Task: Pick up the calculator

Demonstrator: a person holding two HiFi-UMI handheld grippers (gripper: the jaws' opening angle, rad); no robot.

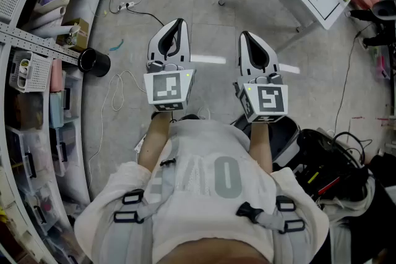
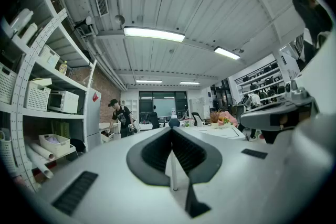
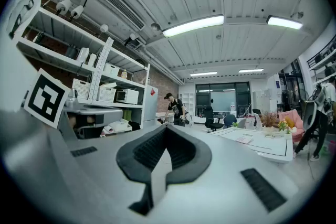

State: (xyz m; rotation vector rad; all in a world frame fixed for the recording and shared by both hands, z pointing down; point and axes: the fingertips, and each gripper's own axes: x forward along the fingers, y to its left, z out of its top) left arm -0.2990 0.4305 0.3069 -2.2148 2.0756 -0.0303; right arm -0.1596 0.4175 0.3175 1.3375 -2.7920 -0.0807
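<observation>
Two grippers: left gripper (image 1: 179, 21) and right gripper (image 1: 245, 34), fingers closed on nothing, held level side by side.
Calculator (image 3: 244, 138): on the white surface (image 3: 268, 148), well apart from both.
Gripper views only: person (image 3: 175, 107) standing by far shelves (image 3: 113, 89).

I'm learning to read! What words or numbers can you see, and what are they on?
Shirt: big grey letters, maybe "OVE" upside down; creased, unsure.
Left marker cube, right marker cube: black squares, no words.
Red sticker on fridge: too small to read.
</observation>
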